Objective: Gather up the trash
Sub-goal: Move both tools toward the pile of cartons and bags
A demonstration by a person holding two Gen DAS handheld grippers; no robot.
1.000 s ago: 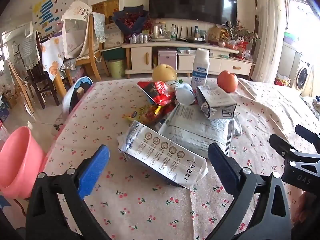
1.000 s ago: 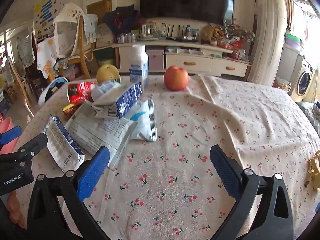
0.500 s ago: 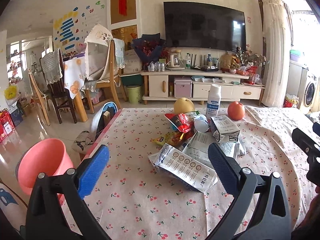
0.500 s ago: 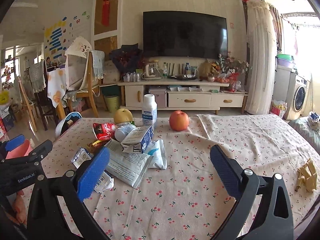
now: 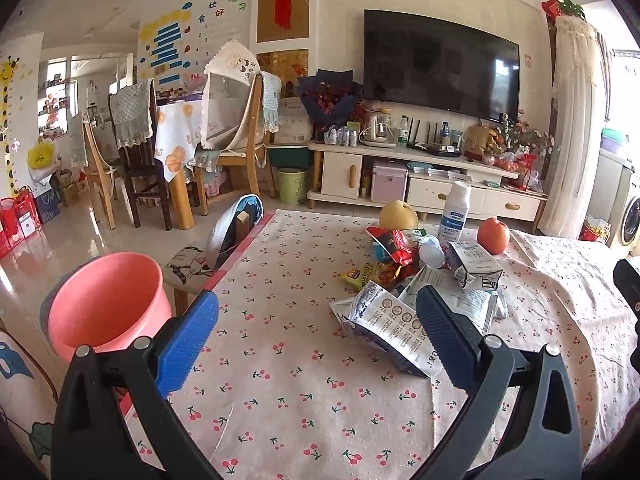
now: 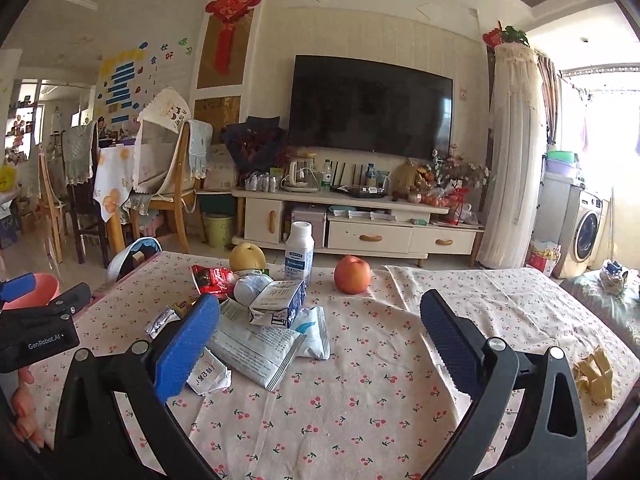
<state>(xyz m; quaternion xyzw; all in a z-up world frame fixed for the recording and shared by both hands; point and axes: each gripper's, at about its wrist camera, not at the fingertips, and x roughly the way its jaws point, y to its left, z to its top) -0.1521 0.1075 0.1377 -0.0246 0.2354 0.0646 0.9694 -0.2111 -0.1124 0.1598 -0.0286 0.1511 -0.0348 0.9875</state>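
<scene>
A pile of trash lies on the cherry-print table [image 5: 280, 360]: a silver wrapper [image 5: 392, 332], a milk carton [image 5: 472, 266], red snack bags [image 5: 394, 246] and white plastic packs [image 6: 256, 344]. The carton also shows in the right wrist view [image 6: 278, 304]. A pink bin [image 5: 104, 300] stands on the floor left of the table. My left gripper [image 5: 316, 340] is open and empty, held above the table in front of the pile. My right gripper [image 6: 320, 340] is open and empty, to the right of the pile. A crumpled yellow scrap [image 6: 594, 374] lies at the table's right edge.
A pear [image 5: 398, 216], a white bottle [image 5: 454, 212] and an orange fruit [image 5: 493, 236] stand behind the pile. A stool [image 5: 224, 240] stands at the table's left edge. Chairs, a TV cabinet [image 6: 360, 232] and a washing machine [image 6: 588, 232] are beyond.
Both grippers have pulled back and risen away from the pile, so the trash looks smaller and farther. Both stay open and empty. The pink bin has come more into the left view.
</scene>
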